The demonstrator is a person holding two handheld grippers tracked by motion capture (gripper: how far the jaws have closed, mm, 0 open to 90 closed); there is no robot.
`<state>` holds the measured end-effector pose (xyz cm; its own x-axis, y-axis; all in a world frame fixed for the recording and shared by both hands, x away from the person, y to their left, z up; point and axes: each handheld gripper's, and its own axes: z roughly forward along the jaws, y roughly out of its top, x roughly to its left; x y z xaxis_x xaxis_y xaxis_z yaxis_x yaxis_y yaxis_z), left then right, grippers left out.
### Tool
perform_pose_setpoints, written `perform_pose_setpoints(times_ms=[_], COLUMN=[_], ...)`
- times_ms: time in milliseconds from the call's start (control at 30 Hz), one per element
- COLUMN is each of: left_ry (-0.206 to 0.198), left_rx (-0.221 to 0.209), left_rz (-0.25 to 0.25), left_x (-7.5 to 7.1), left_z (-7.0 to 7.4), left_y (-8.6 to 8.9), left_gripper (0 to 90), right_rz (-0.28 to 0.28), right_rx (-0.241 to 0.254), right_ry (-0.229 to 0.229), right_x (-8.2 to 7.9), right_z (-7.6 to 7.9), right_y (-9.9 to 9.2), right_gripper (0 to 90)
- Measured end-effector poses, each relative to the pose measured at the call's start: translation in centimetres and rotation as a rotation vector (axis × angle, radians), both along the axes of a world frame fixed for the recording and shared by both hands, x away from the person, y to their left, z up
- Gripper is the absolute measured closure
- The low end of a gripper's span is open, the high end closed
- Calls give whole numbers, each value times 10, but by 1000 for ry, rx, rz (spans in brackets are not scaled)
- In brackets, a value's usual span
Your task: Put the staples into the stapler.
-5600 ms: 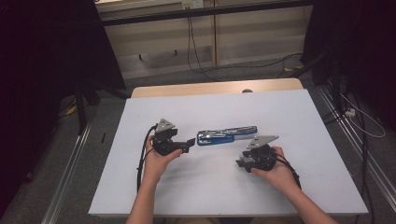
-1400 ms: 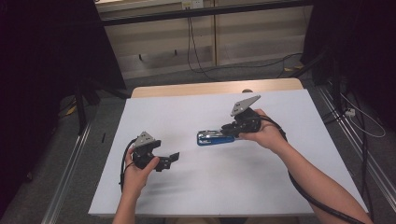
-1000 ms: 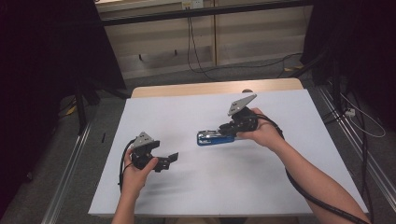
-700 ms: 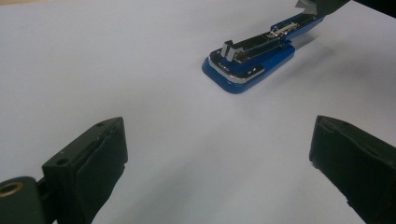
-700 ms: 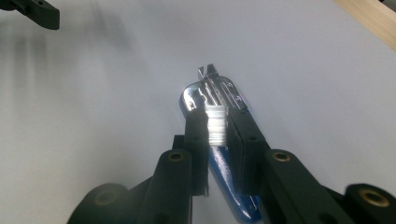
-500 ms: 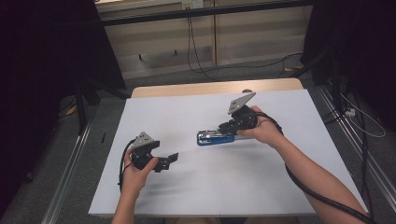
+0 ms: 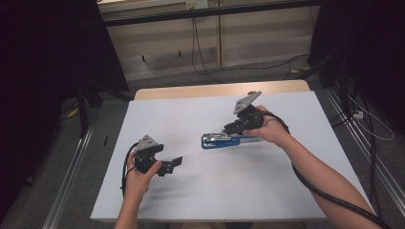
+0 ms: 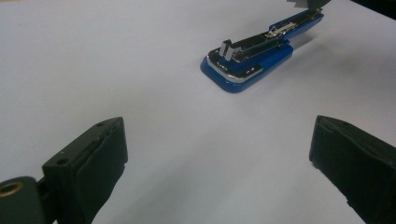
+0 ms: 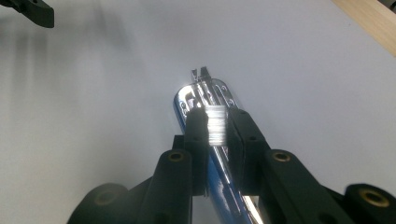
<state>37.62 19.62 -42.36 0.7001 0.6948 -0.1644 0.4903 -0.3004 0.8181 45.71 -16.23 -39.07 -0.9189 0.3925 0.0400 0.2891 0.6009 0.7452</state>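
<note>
Centrally, right gripper (image 9: 215, 135) jaws clamp the stapler (image 7: 224, 140); left gripper (image 7: 167, 164) jaws gape wide over bare table (image 7: 229, 191).

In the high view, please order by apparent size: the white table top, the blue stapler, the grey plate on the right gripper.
1. white table top
2. blue stapler
3. grey plate on the right gripper, though it stands nearer the camera

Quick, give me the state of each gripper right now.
Left gripper: open, holding nothing, apart from the stapler.
Right gripper: shut on the stapler's metal upper arm, which lies between its pads.
</note>
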Motion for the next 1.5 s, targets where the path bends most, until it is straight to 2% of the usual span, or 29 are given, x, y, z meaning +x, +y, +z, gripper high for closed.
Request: perform_pose_setpoints(times_ms=[667, 800, 1100, 1500], left_ry=[4, 17, 13, 9], left_rx=[6, 17, 12, 1], left_rz=[-1, -3, 1, 14], left_x=[1, 1, 0, -3], left_z=[-2, -3, -2, -2], left_y=[0, -1, 0, 5], left_gripper=[45, 45, 45, 45], right_rz=[26, 48, 53, 72], right_rx=[-3, -2, 6, -15], right_ry=[-11, -10, -2, 1], right_x=[12, 14, 21, 30], right_z=[2, 1, -3, -6], right_y=[9, 10, 12, 24], right_gripper=[790, 790, 790, 790])
